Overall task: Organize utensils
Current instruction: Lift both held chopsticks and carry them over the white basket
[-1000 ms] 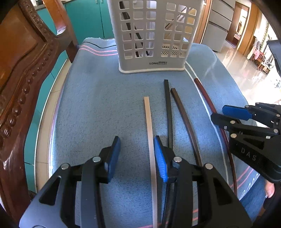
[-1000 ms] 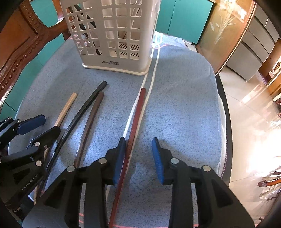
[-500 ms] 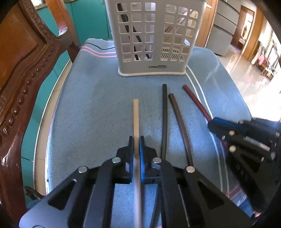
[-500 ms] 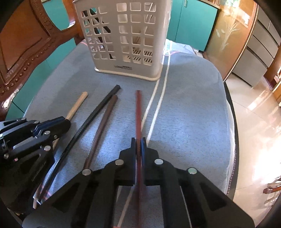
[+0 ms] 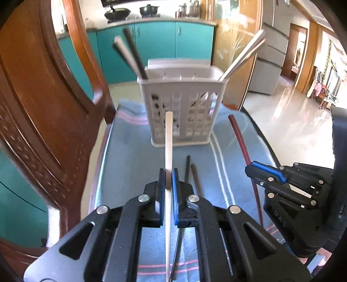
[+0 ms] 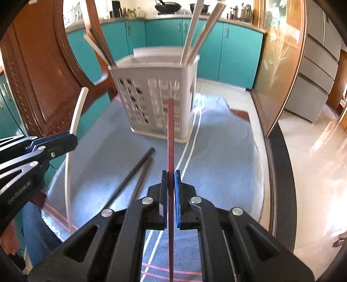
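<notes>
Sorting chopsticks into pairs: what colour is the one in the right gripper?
Dark red chopstick, clearest in the right wrist view.

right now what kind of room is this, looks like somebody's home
Most likely a home kitchen and dining area. Teal cabinets run under a counter that carries a wok and pots, a carved wooden chair stands at the cloth-covered table, and a white utensil basket holds chopsticks.
</notes>
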